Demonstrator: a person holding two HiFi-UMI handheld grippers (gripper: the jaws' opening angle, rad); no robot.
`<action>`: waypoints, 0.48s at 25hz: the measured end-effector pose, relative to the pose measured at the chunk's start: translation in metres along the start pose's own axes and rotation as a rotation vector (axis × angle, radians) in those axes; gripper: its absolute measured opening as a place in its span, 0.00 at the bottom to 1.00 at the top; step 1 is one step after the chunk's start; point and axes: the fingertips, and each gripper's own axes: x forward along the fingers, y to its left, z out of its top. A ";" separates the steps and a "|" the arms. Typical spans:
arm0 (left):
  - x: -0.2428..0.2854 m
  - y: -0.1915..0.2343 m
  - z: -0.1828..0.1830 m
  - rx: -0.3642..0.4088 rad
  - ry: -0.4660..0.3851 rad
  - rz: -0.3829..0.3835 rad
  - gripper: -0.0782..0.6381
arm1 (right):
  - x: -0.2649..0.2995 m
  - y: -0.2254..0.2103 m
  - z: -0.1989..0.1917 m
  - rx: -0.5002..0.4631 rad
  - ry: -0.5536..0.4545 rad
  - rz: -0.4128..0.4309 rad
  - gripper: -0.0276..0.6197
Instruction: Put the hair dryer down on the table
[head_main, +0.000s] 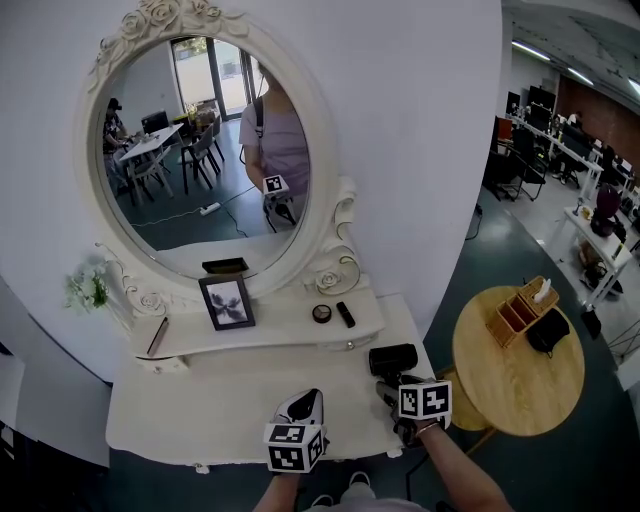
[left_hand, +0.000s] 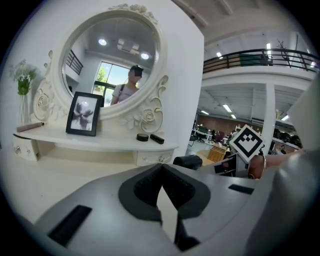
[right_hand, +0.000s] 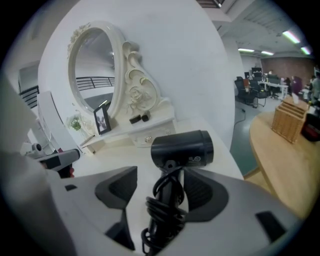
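Near desk (head_main: 220, 400) edge hair dryer (right_hand: 182, 149) lies, right tool (right_hand: 160, 190) spread apart around handle (right_hand: 172, 175); left tool (left_hand: 161, 172) closed together, empty. Risk: wound cord (right_hand: 162, 212) catches tool, dryer dragged off.

Head cam looks steeply down over the table (head_main: 200, 400) from its front edge; left claw (left_hand: 161, 172) and right claw (right_hand: 165, 175) cams sit low, facing the mirror (head_main: 200, 150) all three share.

A white dressing table (head_main: 200, 400) is seen, with a raised shelf (head_main: 280, 326) at its back. On the shelf are set a picture frame (head_main: 227, 303), a round case (head_main: 321, 313), a black bar (head_main: 345, 314) and a thin stick (head_main: 158, 336) — on the lower top, near the right edge, a black hair dryer (head_main: 393, 358) is laid.
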 end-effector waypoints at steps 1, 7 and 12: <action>-0.001 0.000 -0.001 0.002 0.001 -0.004 0.11 | -0.005 0.001 0.003 0.000 -0.022 0.000 0.50; -0.006 0.002 0.001 0.012 -0.001 -0.025 0.11 | -0.042 0.022 0.029 0.029 -0.191 0.035 0.42; -0.010 0.006 0.006 0.020 -0.011 -0.039 0.11 | -0.071 0.038 0.042 0.038 -0.294 0.042 0.37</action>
